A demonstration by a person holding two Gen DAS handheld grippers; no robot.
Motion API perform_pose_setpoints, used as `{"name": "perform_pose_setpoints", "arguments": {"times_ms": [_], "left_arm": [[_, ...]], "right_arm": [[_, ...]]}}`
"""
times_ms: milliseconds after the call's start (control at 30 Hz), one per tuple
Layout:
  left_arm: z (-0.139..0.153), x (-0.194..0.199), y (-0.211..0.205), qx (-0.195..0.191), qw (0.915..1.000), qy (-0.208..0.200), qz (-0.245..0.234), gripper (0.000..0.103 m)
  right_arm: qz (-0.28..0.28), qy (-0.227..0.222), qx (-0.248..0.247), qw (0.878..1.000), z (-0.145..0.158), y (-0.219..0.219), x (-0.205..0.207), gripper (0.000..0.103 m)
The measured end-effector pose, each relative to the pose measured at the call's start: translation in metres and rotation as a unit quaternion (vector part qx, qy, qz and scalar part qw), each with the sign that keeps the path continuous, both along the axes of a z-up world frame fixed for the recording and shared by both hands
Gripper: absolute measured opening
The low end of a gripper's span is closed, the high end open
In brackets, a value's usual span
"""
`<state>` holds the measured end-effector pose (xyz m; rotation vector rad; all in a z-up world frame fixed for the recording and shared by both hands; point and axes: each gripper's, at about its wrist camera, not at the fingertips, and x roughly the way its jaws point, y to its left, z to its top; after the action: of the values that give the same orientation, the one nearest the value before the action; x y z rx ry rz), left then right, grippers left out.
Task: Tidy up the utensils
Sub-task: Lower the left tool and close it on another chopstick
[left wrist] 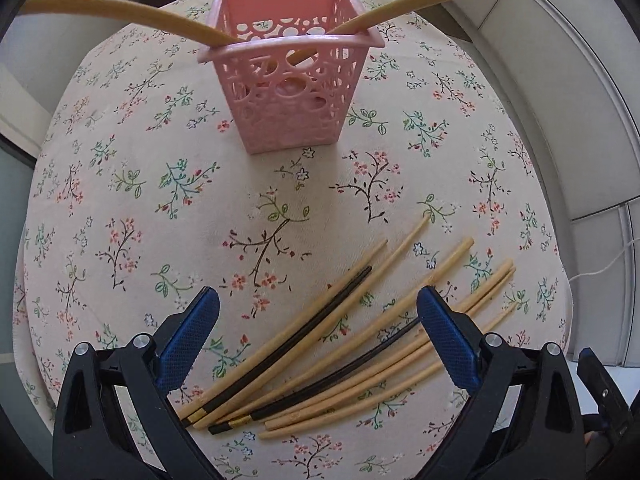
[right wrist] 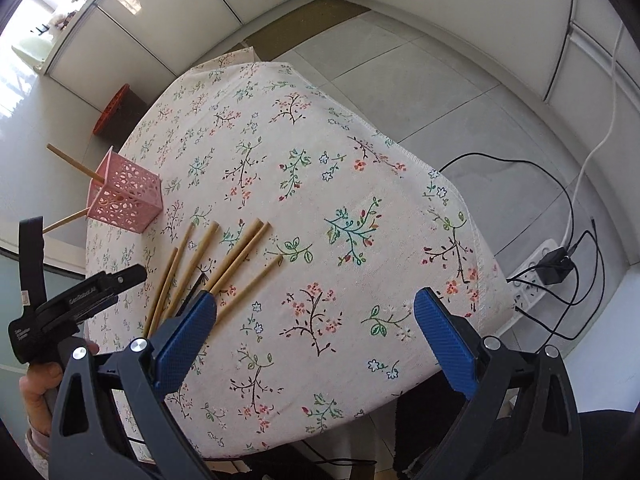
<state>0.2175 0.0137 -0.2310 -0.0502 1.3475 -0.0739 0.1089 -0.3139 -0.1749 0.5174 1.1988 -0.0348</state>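
Item one: our left gripper (left wrist: pixel 318 308), jaws spread wide and empty, poised over the chopstick pile (left wrist: pixel 344 344) without touching it. Item two: our right gripper (right wrist: pixel 314 314), likewise wide apart and holding nothing, above a bare stretch of the floral tablecloth (right wrist: pixel 360 184) toward its near edge. Item three: the pile itself, loose on the cloth near the table's near edge, mostly pale wooden sticks with two black chopsticks (left wrist: pixel 304 340) among them. Item four: a pink perforated basket (left wrist: pixel 290 76), upright toward the far edge, well apart from the pile, with two wooden chopsticks (left wrist: pixel 120 10) leaning out over its rim to opposite sides. Item five: a power strip (right wrist: pixel 534 276) with cables on the floor beside the table.
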Motion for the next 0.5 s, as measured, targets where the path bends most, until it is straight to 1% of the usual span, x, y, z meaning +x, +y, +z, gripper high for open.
{"name": "perform_pose_setpoints", "arguments": {"times_ms": [67, 100, 267, 300, 400, 467, 500], "left_arm": [[-0.007, 0.006, -0.004, 0.008, 1.0, 0.001, -0.002, 0.093], [-0.011, 0.009, -0.005, 0.012, 0.9999, 0.002, -0.002, 0.091], [-0.026, 0.021, -0.007, 0.028, 0.9996, 0.008, -0.001, 0.078], [-0.028, 0.022, -0.007, 0.031, 0.9995, 0.006, -0.001, 0.074], [-0.034, 0.027, -0.009, 0.036, 0.9993, 0.007, -0.003, 0.071], [-0.036, 0.028, -0.012, 0.045, 0.9989, 0.0, -0.007, 0.071], [-0.036, 0.029, -0.013, 0.047, 0.9988, -0.003, -0.012, 0.067]], "right_arm": [[0.0, 0.004, 0.0, 1.0, -0.002, -0.001, 0.0, 0.096], [-0.002, 0.005, 0.001, 1.0, -0.003, -0.002, 0.001, 0.096], [-0.013, 0.021, 0.015, 1.0, -0.01, -0.009, 0.004, 0.096], [-0.015, 0.025, 0.019, 0.999, -0.011, -0.009, 0.004, 0.096], [-0.012, 0.028, 0.02, 0.999, -0.013, -0.008, 0.005, 0.096], [-0.008, 0.029, 0.015, 0.999, -0.013, -0.006, 0.006, 0.096], [-0.007, 0.03, 0.014, 0.999, -0.013, -0.005, 0.006, 0.096]]}}
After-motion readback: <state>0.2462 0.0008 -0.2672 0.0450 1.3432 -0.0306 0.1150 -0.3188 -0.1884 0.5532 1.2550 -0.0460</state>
